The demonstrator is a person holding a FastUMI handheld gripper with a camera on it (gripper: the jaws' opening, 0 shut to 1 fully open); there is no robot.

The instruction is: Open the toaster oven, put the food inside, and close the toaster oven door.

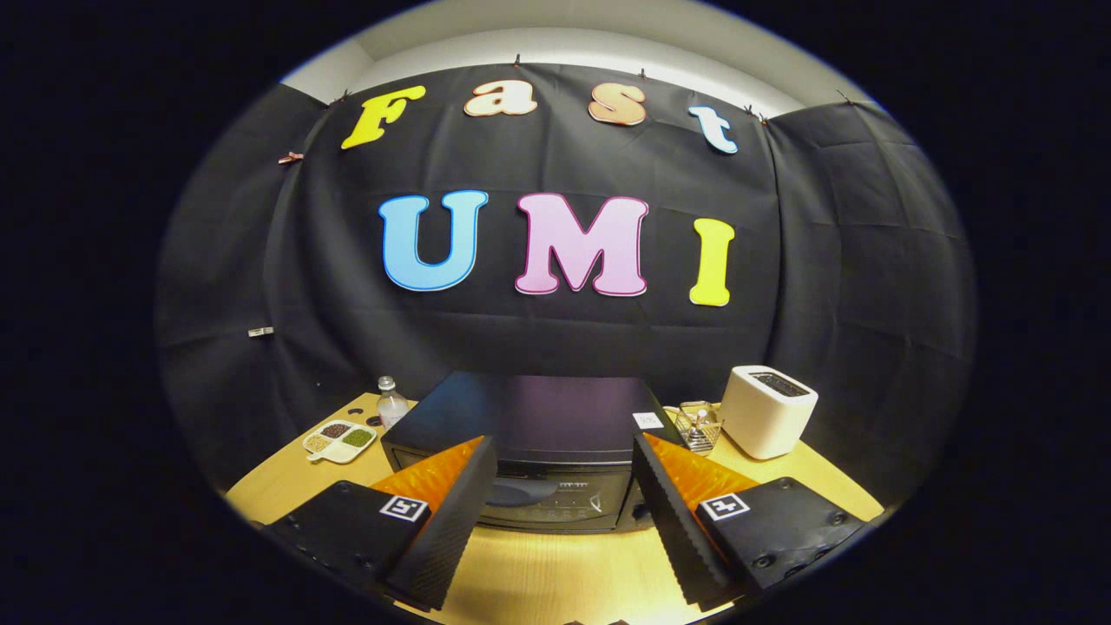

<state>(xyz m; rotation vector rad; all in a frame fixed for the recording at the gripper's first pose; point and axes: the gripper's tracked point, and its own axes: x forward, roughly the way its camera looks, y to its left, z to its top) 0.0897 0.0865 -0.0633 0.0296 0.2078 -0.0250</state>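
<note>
Sitting square ahead of the gripper (564,508), the toaster oven (529,443) is a black box with a flat matte top and a glossy front; its door looks closed, and a dark curved handle and a row of small controls show between the fingers. Gripper is released: the two fingers (451,521) are spread wide, nothing between them but the oven front beyond the tips. Fingers are black with ribbed inner pads and orange upper faces; each mount carries a square black-and-white marker. Oven stands on a pale wood-grain table (547,573). Left of it: a clear plastic bottle (391,401) with a white cap, then a white divided dish (339,440) holding brown, green and pale grains. Right of it: a small wire basket (697,427) with something inside, can't tell what, just beside a white rounded toaster (767,410) with a dark slot on top. Can't tell which item is the food.
</note>
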